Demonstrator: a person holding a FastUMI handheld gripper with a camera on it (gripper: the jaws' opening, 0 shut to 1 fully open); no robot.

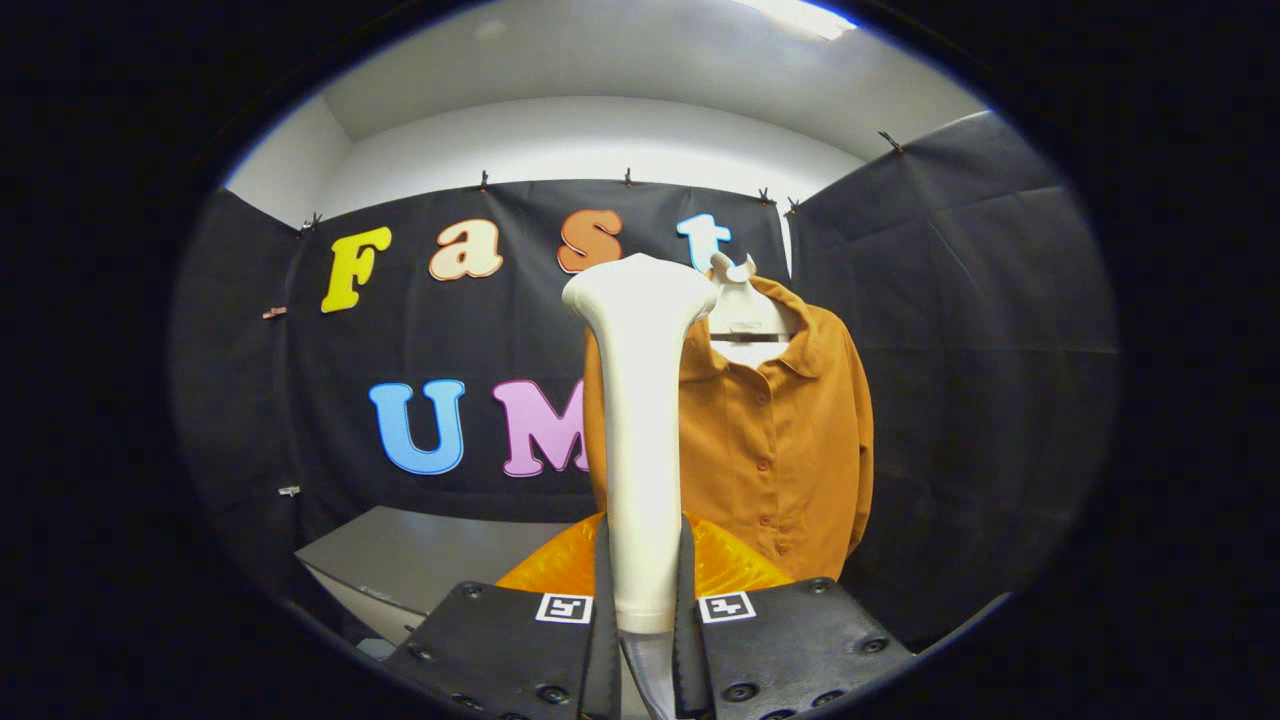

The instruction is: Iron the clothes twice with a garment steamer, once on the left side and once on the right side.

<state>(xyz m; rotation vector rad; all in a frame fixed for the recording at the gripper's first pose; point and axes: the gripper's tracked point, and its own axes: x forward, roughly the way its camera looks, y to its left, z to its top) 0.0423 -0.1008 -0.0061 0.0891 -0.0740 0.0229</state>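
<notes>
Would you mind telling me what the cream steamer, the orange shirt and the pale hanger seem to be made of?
The cream garment steamer, gripped between the gripper's fingers, looks like smooth moulded plastic with a soft sheen. The orange button-up shirt beyond it appears to be matte woven fabric, judging by its soft folds and collar. The pale hanger seems to be plastic, though wood painted white cannot be ruled out.

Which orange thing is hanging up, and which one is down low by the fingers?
The orange button-up shirt hangs on a white hanger. The shiny, crinkly orange thing sits low behind the white garment steamer, which the gripper is shut on.
</notes>
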